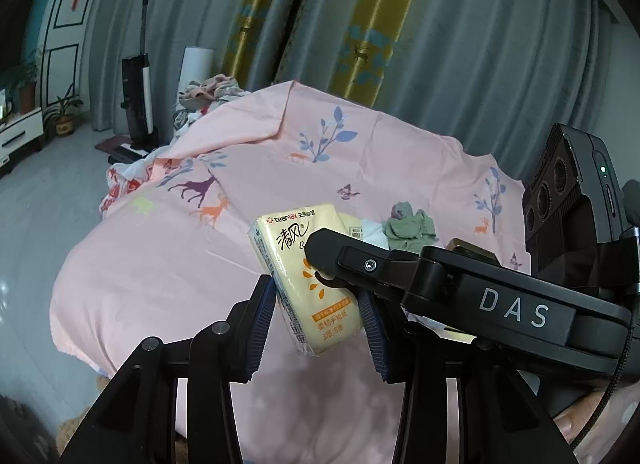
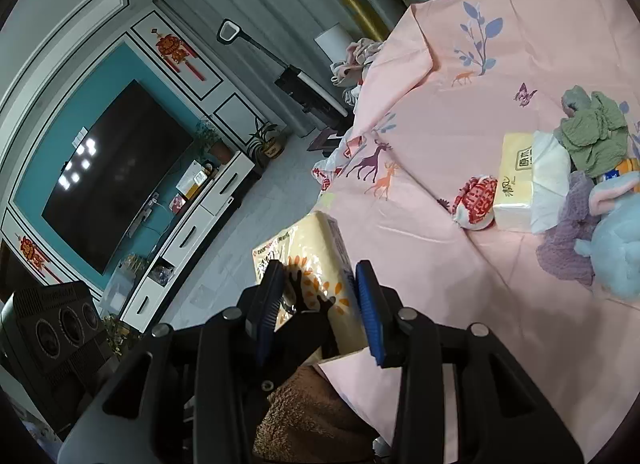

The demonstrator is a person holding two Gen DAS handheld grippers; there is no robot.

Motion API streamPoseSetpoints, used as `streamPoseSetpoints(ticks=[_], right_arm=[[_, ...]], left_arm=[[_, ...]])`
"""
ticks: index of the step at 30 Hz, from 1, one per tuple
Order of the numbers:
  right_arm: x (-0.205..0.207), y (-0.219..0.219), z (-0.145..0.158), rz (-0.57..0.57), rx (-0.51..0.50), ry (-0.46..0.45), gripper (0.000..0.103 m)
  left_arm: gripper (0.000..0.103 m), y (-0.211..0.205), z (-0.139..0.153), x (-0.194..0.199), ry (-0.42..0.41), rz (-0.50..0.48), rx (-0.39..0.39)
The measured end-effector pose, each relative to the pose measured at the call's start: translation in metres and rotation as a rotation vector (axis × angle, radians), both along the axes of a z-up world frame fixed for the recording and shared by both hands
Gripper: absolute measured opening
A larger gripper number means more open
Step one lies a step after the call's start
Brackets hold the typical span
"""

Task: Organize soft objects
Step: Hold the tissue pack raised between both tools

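A yellow tissue pack (image 1: 296, 260) with orange print hangs above the pink deer-print bed sheet (image 1: 180, 272). My left gripper (image 1: 318, 316) is shut on its lower end, the blue pads pressing both sides. The right gripper's finger (image 1: 360, 260) lies across the pack's face from the right. In the right wrist view the same tissue pack (image 2: 316, 248) sits between the pads of my right gripper (image 2: 318, 304), which is shut on it. Further along the bed lie a second tissue pack (image 2: 516, 184), a green cloth (image 2: 592, 136), a purple cloth (image 2: 568, 240) and a light blue plush (image 2: 616, 248).
A red-and-white fabric bundle (image 2: 474, 200) rests beside the second pack. A heap of clothes (image 1: 212, 90) lies at the bed's far end, near an upright floor cleaner (image 1: 138, 104). A TV (image 2: 116, 180) over a white cabinet (image 2: 192, 240) stands across the grey floor. A brown fuzzy blanket (image 2: 312, 416) lies below my right gripper.
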State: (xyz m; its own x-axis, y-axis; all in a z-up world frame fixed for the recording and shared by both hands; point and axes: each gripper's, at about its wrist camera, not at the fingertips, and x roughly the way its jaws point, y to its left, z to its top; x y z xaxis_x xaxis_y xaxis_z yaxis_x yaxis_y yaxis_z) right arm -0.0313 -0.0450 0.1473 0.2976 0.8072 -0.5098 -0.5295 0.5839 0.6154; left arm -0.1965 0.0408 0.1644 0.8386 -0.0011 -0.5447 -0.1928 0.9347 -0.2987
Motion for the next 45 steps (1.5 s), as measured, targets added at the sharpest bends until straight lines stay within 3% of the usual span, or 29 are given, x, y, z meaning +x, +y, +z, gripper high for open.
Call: streamPoseSetpoints(ticks=[45], right_arm=[[-0.007,-0.032,0.017,-0.1,0.0,-0.054,0.037]], left_arm=[[0.043,-0.015,0.008,0.012,-0.051,-0.105,0.018]])
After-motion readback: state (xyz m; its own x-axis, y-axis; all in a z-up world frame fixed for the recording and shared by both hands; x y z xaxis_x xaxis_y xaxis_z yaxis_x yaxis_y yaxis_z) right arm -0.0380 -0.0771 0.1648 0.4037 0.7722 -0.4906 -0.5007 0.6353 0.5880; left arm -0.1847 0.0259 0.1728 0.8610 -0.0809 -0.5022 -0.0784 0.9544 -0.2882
